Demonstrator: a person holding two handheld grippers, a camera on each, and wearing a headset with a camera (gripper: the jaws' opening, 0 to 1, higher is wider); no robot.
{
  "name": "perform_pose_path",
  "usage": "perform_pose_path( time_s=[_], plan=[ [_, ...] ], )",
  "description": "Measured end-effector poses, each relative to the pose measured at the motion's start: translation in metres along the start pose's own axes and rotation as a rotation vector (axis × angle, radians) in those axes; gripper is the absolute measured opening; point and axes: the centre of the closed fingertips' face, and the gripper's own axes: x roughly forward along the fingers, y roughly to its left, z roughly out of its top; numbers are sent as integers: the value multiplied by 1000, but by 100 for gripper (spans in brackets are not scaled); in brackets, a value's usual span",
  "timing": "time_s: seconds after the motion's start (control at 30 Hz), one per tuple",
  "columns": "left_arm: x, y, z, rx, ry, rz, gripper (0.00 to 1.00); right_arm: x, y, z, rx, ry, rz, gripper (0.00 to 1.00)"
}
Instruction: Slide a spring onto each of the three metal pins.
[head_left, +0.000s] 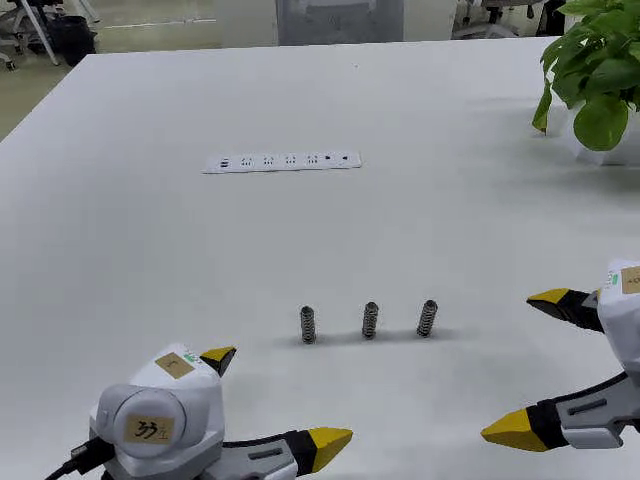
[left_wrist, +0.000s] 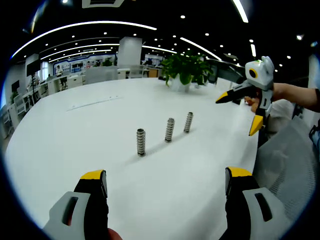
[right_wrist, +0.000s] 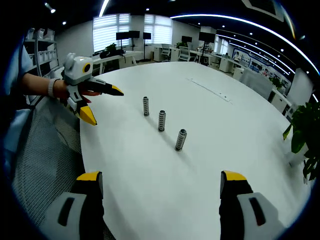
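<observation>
Three upright pins, each wrapped by a dark coil spring, stand in a row on the white table: left spring (head_left: 308, 324) (left_wrist: 141, 142), middle spring (head_left: 370, 319) (left_wrist: 170, 129), right spring (head_left: 427, 318) (left_wrist: 188, 122). In the right gripper view the same row runs from the right spring (right_wrist: 180, 140) through the middle spring (right_wrist: 162, 120) to the left spring (right_wrist: 146, 106). My left gripper (head_left: 275, 400) (left_wrist: 165, 182) sits low at the near left, open and holding nothing. My right gripper (head_left: 533, 365) (right_wrist: 156, 186) is at the near right, also open with nothing between its yellow tips.
A white power strip (head_left: 283, 161) lies flat farther back on the table. A potted green plant (head_left: 597, 70) stands at the far right corner. Office chairs and desks surround the table beyond its edges.
</observation>
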Motion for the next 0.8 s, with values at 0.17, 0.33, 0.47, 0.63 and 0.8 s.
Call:
perform_pose_path(
  time_s=[0.17,0.33,0.47,0.63,0.8],
  plan=[
    [0,4,0,-3,-5,11,100,-1,5,2,30,-23,-3,99],
    [0,4,2,-11,-14,11,100,4,11,5,41,-20,10,99],
    [3,5,-2,-16,-2,10,100,5,13,14,52,-31,15,99],
    [2,7,-2,-41,-7,18,100,3,12,23,65,-31,12,99],
    [2,10,-8,-82,14,25,100,3,13,25,89,-31,7,99]
  ],
)
